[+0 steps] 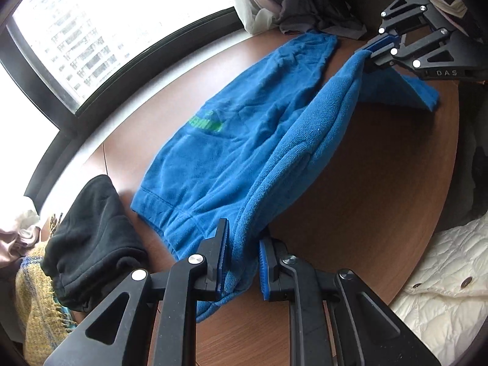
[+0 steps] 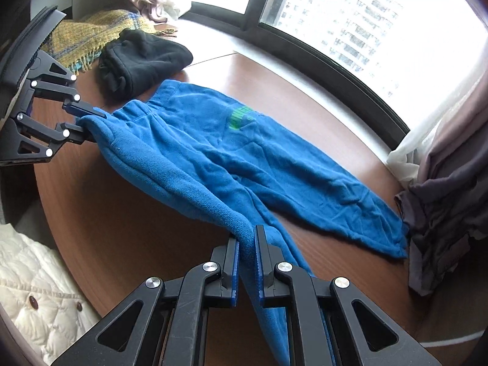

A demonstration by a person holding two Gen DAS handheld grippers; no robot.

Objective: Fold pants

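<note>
Lifting one trouser leg to lay it over the other

Pinching the near edge of the blue pants [image 1: 244, 128], the left fingers [image 1: 242, 262] are clenched on the waistband end and the right fingers [image 2: 245, 262] on the cuff end of the same leg. That edge hangs raised between them in a slack ridge, while the other leg lies flat on the desk [image 1: 366, 183] toward the window [image 1: 100, 30].

To do the fold well, I judge both ends should travel together at equal height, keeping the ridge lightly taut, then come down so that leg meets leg and waistband meets waistband.

The cloth is soft, matte fleece with a napped inner face, rumpled in shallow creases, and carries a green print [image 2: 241, 117] on the flat leg. The desk is smooth brown wood with a curved edge. A black fleece bundle [image 2: 143, 58] lies beside the waistband.
</note>
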